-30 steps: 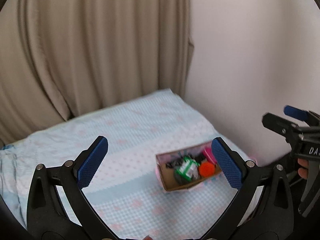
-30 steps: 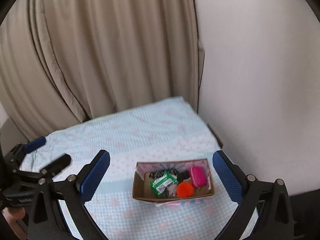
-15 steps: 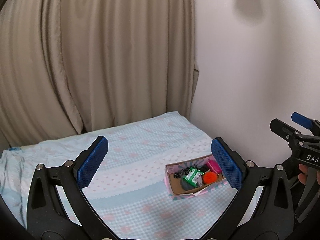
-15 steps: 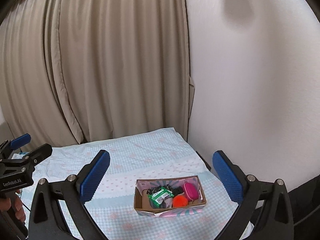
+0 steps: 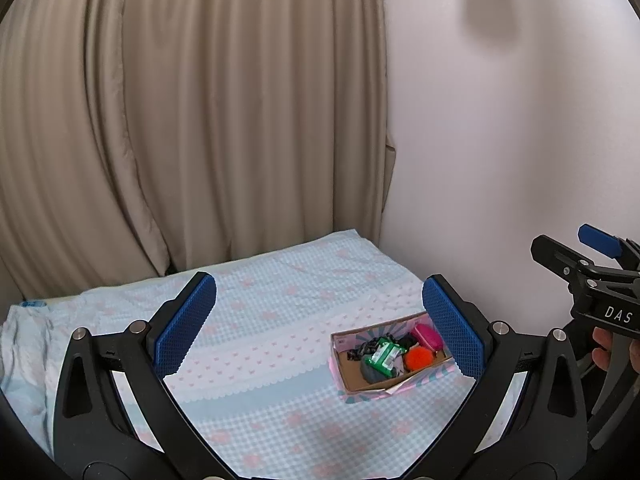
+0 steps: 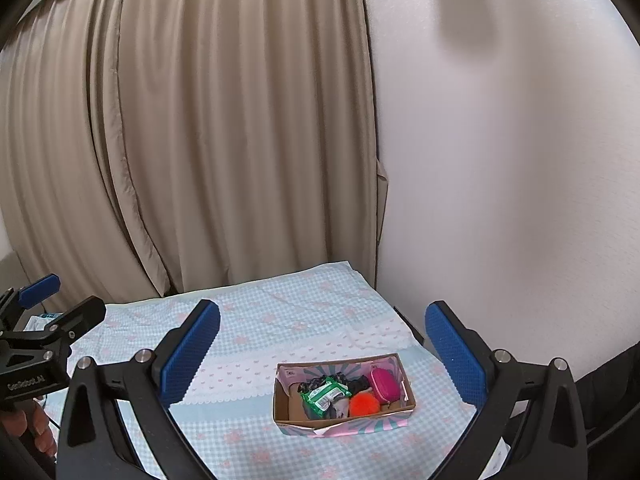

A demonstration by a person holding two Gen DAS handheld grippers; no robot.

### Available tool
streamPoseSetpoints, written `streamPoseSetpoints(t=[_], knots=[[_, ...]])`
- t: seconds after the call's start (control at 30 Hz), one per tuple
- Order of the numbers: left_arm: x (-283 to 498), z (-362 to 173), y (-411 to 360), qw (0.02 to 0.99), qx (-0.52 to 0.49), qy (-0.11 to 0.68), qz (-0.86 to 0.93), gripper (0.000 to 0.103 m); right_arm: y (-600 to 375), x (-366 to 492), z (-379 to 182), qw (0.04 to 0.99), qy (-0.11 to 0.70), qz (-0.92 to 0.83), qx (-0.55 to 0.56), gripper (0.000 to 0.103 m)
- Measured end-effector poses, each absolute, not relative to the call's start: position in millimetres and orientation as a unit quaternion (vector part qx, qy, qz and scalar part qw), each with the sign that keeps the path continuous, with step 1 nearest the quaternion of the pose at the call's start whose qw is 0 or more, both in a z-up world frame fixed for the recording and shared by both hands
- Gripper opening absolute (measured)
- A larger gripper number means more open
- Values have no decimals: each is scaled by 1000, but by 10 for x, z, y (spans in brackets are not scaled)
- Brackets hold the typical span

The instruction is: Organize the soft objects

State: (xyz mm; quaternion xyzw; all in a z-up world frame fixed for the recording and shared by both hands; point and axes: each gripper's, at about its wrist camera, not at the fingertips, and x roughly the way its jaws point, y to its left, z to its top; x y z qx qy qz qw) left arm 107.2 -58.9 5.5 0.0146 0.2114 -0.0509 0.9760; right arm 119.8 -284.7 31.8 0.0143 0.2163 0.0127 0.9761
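A small cardboard box [image 6: 286,404] [image 5: 346,378] sits on the bed near its right side. Inside lie a green packet [image 6: 325,393] [image 5: 385,354], an orange pompom [image 6: 363,404] [image 5: 418,357], a pink pouch [image 6: 385,385] [image 5: 427,335] and dark soft items [image 6: 356,383]. My left gripper [image 5: 318,328] is open and held high above the bed, with the box near its right finger. My right gripper [image 6: 322,354] is also open and raised, the box lying far below between its fingers. Both are empty. Each gripper shows at the edge of the other's view.
The bed carries a light blue checked sheet [image 5: 280,304] with pink flowers. Beige curtains [image 6: 200,140] hang behind it and a white wall [image 6: 500,180] runs along its right side. A hand [image 6: 38,434] holds the left gripper's handle.
Both grippers have risen and drawn back from the bed, so the box looks smaller and more curtain and wall show. Both stay open and empty.
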Motion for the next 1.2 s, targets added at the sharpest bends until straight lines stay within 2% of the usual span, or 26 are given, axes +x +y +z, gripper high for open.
streamPoseSetpoints(t=[1.2], knots=[[1163, 43, -649, 978, 17, 206, -30, 103, -2831, 1300, 261, 977, 212, 2, 13, 102]])
